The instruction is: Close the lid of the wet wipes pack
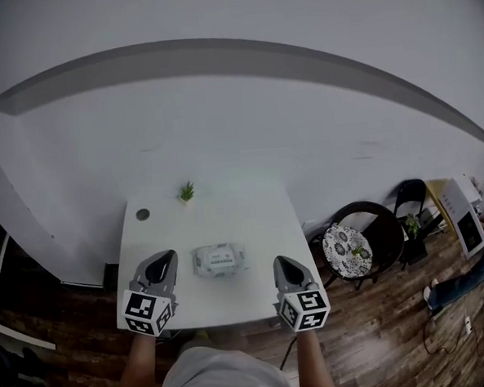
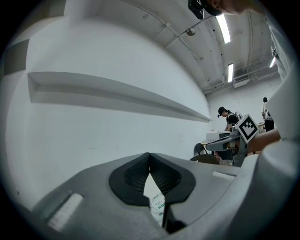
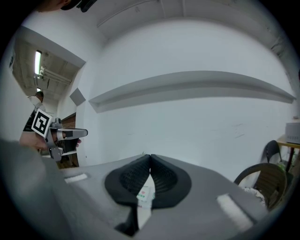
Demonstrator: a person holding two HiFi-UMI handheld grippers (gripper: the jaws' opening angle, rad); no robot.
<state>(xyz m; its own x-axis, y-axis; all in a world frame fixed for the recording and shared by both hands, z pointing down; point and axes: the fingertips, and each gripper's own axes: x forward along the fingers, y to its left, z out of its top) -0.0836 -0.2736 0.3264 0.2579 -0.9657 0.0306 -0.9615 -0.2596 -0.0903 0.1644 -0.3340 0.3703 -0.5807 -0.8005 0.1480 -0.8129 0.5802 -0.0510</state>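
The wet wipes pack (image 1: 220, 260), white with a printed label, lies flat in the middle of the small white table (image 1: 251, 208). Whether its lid stands up is too small to tell. My left gripper (image 1: 166, 258) hovers to the left of the pack and my right gripper (image 1: 281, 264) to its right, both apart from it. In the left gripper view the gripper (image 2: 149, 156) has its tips together, with a strip of the pack (image 2: 157, 204) showing below them. The right gripper (image 3: 150, 157) is likewise shut and empty, the pack (image 3: 146, 194) beyond it.
A tiny potted plant (image 1: 186, 191) and a small dark round disc (image 1: 143, 213) stand at the table's far edge by the white wall. A dark chair with a patterned cushion (image 1: 348, 250) is to the right on the wooden floor. A person's legs (image 1: 468, 279) lie at far right.
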